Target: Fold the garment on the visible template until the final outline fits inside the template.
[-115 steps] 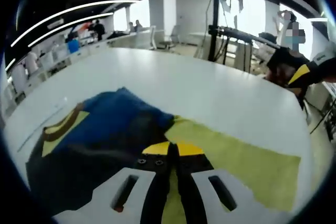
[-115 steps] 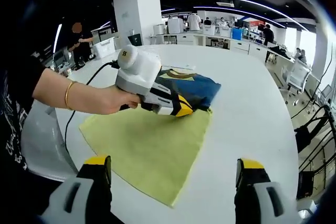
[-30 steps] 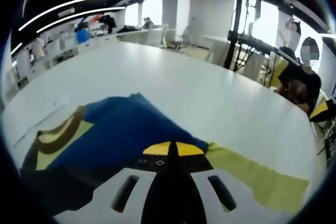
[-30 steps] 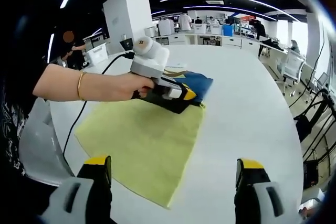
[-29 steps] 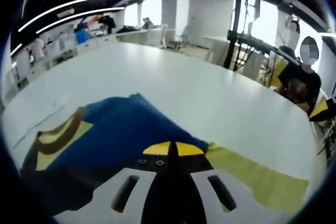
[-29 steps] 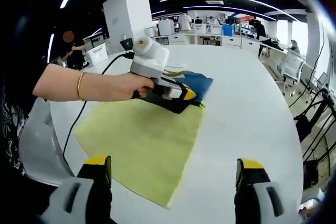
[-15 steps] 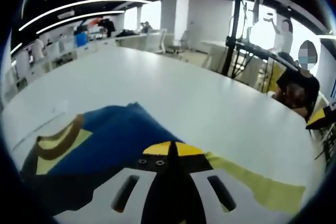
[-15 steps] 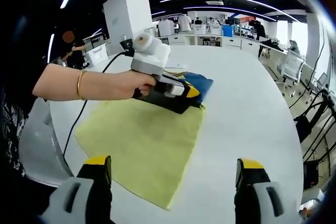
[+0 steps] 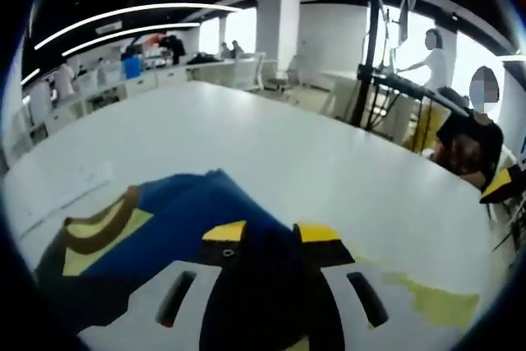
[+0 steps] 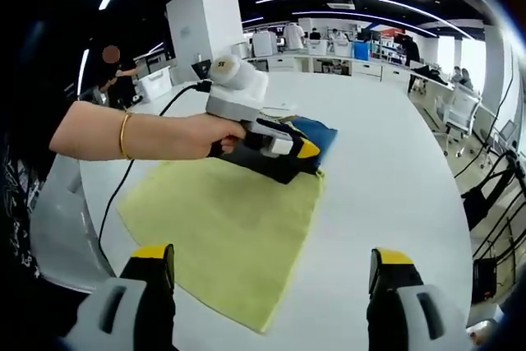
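A blue and black garment (image 9: 164,219) with a yellow and brown neck patch lies bunched on the far end of the yellow-green template (image 10: 230,228). In the left gripper view my left gripper (image 9: 271,236) stands open, its yellow-tipped jaws apart with dark cloth lying between and under them. A corner of the template (image 9: 427,302) shows to its right. In the right gripper view a hand holds the left gripper (image 10: 300,151) low over the garment (image 10: 319,132). My right gripper (image 10: 271,256) is open wide and holds nothing. It hovers over the near end of the template.
The white table (image 10: 394,178) stretches wide around the template, with its edge on the right. A black cable (image 10: 131,166) runs from the left gripper across the table. A person sits beyond the table's far edge (image 9: 468,133). Desks and chairs stand behind.
The left gripper's jaws, shut on the dark cloth in the earlier frames, now stand apart. The right gripper has stayed open and still.
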Demonstrator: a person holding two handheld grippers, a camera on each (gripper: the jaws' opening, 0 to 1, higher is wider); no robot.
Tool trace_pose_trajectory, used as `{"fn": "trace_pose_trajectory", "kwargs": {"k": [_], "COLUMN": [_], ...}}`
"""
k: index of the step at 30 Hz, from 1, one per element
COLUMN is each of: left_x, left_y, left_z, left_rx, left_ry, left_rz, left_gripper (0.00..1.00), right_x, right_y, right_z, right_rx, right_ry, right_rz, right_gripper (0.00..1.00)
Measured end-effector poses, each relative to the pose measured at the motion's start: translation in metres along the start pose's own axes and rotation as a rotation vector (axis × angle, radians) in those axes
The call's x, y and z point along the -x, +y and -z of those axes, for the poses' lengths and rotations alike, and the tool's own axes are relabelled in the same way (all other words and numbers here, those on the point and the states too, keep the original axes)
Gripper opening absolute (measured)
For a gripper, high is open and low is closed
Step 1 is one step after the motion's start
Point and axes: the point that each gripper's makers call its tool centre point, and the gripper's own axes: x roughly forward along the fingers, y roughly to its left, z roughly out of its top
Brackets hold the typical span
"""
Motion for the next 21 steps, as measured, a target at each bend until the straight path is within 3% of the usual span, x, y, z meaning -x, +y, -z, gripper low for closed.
{"fn": "trace_pose_trajectory", "kwargs": {"k": [4, 10, 17, 21], "left_x": [0.024, 0.06, 0.1, 0.118], "left_y": [0.008, 0.026, 0.036, 0.038], "left_z": [-0.016, -0.018, -0.014, -0.009], "left_rx": [-0.002, -0.007, 0.049, 0.05], "left_ry": [-0.042, -0.058, -0.065, -0.049], "left_rz": [-0.027, -0.083, -0.081, -0.071], "left_gripper": [0.4, 0.7, 0.92, 0.99], "right_x": [0.002, 0.004, 0.006, 0.005], "right_y": [0.002, 0.005, 0.008, 0.011], "right_z": [-0.007, -0.017, -0.021, -0.023], "right_rx": [0.011, 0.023, 0.052, 0.048], "right_ry": [-0.011, -0.033, -0.024, -0.032], "right_rz": [-0.003, -0.022, -0.037, -0.042], "right_gripper": [0.99, 0.99, 0.99, 0.99]}}
